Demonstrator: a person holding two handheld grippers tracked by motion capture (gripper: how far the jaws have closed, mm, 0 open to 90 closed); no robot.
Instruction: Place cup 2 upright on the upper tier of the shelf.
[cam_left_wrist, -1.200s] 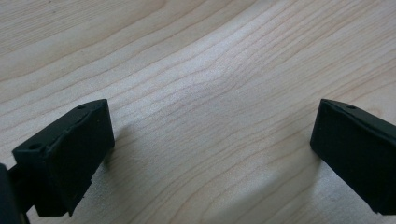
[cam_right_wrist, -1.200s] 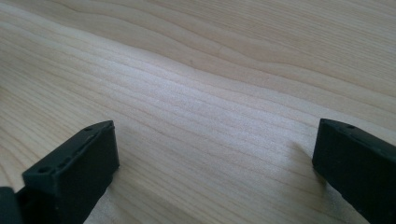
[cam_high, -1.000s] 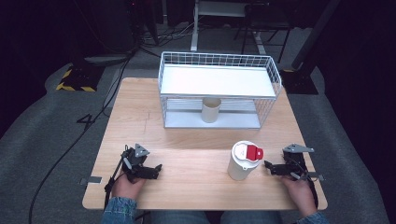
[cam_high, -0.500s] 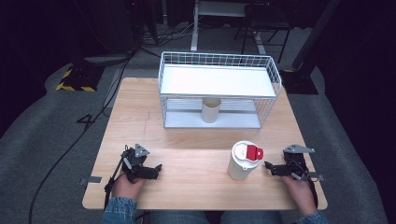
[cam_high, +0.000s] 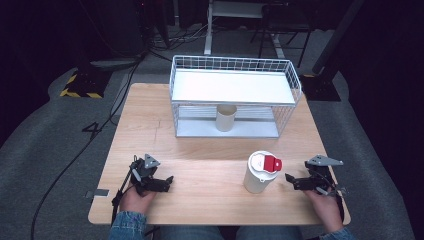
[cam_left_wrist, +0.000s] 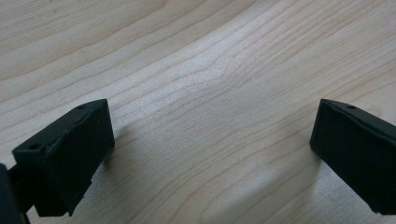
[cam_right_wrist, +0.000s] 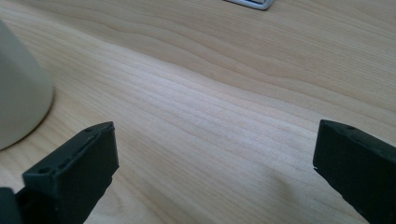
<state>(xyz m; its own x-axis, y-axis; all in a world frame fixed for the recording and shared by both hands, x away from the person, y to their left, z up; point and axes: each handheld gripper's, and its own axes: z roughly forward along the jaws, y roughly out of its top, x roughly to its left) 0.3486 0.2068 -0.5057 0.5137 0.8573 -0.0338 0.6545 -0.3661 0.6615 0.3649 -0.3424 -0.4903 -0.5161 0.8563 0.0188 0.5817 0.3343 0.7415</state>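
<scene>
While both hands rest low on the pale wooden surface, the work in hand looks like a first reach for the white cylindrical cup with a white lid and red flap, which stands upright near the front right of the surface, just to the left of the right gripper. The fingers of that gripper are spread wide with only bare wood between them, and the cup's pale wall sits at the left edge of the right gripper view, apart from the near finger. The left gripper lies at the front left, well apart from the cup, its fingers likewise spread over empty wood.

To do the reach well, the right gripper should probably lift slightly, swing toward the cup so the body sits centred between the fingers, and close on the mid-wall below the lid, not on the red flap, which may give. Approach level, since a tall light cup may tip if nudged off-centre. Behind it stands the white wire two-tier rack, with a small beige cup on its lower level.
</scene>
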